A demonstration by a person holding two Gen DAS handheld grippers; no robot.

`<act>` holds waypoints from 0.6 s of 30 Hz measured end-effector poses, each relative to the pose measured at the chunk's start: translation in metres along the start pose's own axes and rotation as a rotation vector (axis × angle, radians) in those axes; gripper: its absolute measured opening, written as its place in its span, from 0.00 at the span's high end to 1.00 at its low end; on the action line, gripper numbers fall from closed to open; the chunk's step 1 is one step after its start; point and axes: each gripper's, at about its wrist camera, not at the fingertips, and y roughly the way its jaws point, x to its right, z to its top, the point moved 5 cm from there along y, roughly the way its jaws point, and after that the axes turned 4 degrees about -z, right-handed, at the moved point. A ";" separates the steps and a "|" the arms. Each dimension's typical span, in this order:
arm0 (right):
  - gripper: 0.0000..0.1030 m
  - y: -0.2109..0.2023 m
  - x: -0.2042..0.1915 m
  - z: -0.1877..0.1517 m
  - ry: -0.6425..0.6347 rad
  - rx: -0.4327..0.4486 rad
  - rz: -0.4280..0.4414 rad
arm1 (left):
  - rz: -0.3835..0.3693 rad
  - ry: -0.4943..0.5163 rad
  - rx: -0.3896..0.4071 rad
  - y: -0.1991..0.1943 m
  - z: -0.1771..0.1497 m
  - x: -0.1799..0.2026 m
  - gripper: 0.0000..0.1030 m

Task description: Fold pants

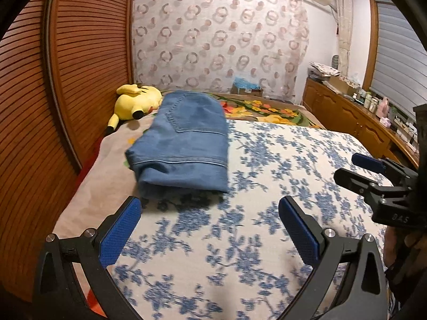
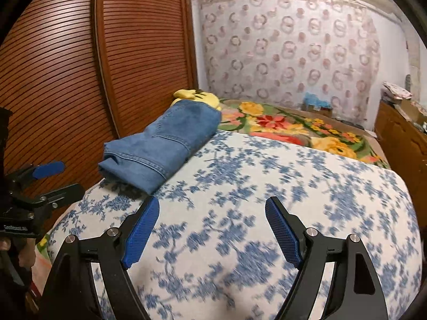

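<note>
A pair of blue denim pants (image 1: pixel 184 144) lies folded into a compact bundle on the bed, back pocket up; it also shows in the right wrist view (image 2: pixel 157 146). My left gripper (image 1: pixel 209 205) is open and empty, hovering over the bed just short of the bundle's near edge. My right gripper (image 2: pixel 212 208) is open and empty, above the bed to the right of the pants. Each gripper shows in the other's view, the right one (image 1: pixel 355 168) at the right edge, the left one (image 2: pixel 56 178) at the left edge.
The bed carries a white cover with blue flowers (image 1: pixel 240 226) over a bright floral blanket (image 2: pixel 280 125). A yellow plush toy (image 1: pixel 136 101) lies behind the pants. A slatted wooden wardrobe (image 1: pixel 53 80) stands left. A cluttered wooden cabinet (image 1: pixel 360 117) runs along the right.
</note>
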 end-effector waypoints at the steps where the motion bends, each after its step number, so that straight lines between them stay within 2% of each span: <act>1: 0.19 -0.008 0.003 -0.002 0.004 0.004 -0.003 | -0.007 0.005 0.004 -0.002 0.000 0.006 0.00; 8: 0.19 -0.060 0.028 -0.010 0.046 0.034 -0.076 | -0.047 0.029 0.021 -0.014 0.005 0.039 0.00; 10: 0.19 -0.077 0.038 -0.012 0.062 0.051 -0.120 | -0.064 0.033 0.031 -0.018 0.010 0.049 0.00; 12: 0.19 -0.092 0.045 -0.012 0.078 0.053 -0.111 | -0.069 0.042 0.037 -0.023 0.015 0.059 0.00; 18: 0.19 -0.140 0.056 -0.003 0.099 0.113 -0.174 | -0.079 0.080 0.080 -0.041 0.035 0.083 0.00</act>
